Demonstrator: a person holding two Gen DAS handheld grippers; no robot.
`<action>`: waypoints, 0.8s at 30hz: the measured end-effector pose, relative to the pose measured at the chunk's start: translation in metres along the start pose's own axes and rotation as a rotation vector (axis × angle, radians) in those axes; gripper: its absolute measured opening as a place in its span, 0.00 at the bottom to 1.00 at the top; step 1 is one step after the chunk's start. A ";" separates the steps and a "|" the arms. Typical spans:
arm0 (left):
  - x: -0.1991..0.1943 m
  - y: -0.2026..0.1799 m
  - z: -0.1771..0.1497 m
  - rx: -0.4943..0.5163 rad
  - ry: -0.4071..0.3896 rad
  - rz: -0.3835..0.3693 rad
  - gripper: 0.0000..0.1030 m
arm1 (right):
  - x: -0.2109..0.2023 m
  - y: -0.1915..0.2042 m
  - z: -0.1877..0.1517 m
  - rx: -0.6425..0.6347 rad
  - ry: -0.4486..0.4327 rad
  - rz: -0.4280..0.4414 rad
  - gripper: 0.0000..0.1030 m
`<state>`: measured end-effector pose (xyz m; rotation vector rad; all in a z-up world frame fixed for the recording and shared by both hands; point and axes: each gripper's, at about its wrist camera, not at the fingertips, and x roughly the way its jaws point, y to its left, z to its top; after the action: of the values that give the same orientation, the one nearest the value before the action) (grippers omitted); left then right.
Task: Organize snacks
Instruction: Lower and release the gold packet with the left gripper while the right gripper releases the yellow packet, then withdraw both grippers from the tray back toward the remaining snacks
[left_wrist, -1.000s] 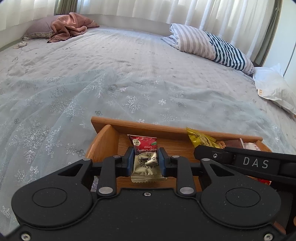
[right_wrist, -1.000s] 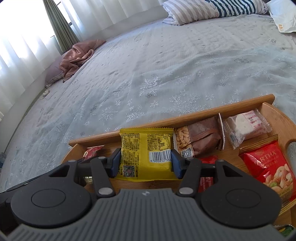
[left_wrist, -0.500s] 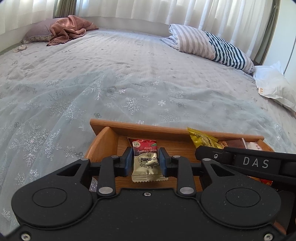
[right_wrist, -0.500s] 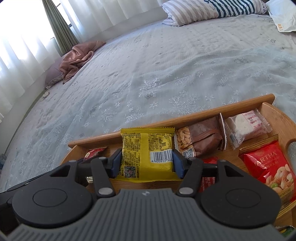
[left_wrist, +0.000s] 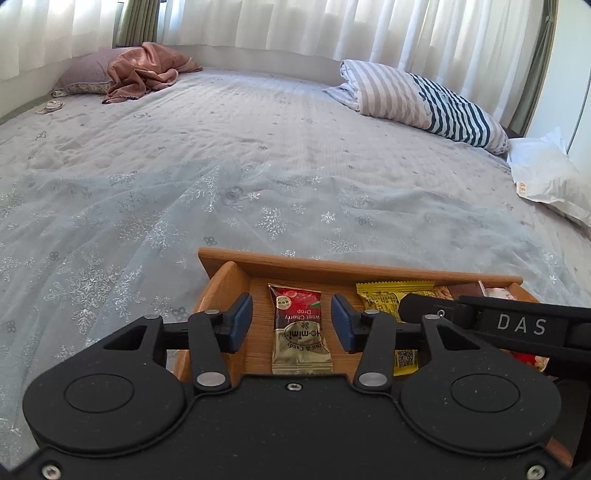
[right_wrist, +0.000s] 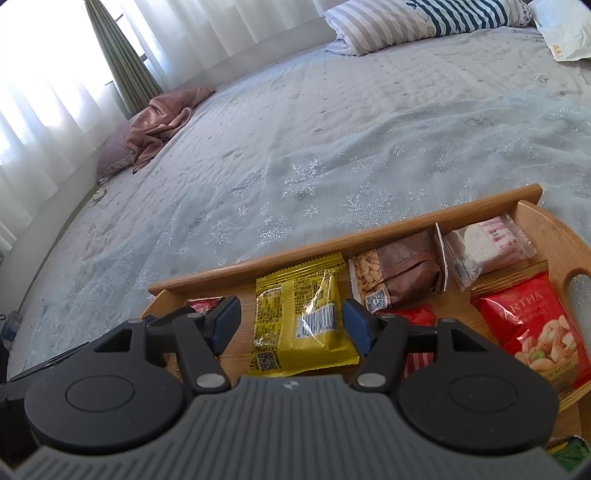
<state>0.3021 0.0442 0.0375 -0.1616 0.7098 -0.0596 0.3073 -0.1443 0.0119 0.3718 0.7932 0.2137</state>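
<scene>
Snacks lie in a wooden tray (right_wrist: 369, 236) on the bed (left_wrist: 258, 155). Left gripper (left_wrist: 291, 319) has its jaws opening, the blue pads clear of the red-and-gold candy (left_wrist: 300, 328) lying flat between them on the tray floor at the left end. Right gripper (right_wrist: 290, 325) also has its jaws opening; the yellow packet (right_wrist: 301, 317) lies loose between its pads, touched by neither. At 1 o'clock from that packet sits a brown peanut pack (right_wrist: 399, 271), a clear white pack (right_wrist: 487, 247) beyond it at 2 o'clock, and a red nut bag (right_wrist: 532, 325) at 3 o'clock. Striped pillow (left_wrist: 417, 99) rests far off at 1 o'clock.
</scene>
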 end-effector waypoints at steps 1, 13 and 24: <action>-0.003 0.000 -0.001 0.006 -0.002 0.000 0.46 | -0.003 0.001 -0.001 -0.007 -0.003 0.001 0.74; -0.057 -0.002 -0.025 0.068 -0.036 -0.002 0.61 | -0.050 0.009 -0.024 -0.119 -0.045 0.027 0.77; -0.112 -0.008 -0.058 0.097 -0.062 -0.041 0.66 | -0.102 0.012 -0.060 -0.257 -0.123 0.021 0.79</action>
<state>0.1794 0.0411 0.0676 -0.0846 0.6401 -0.1276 0.1934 -0.1513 0.0450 0.1492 0.6317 0.3056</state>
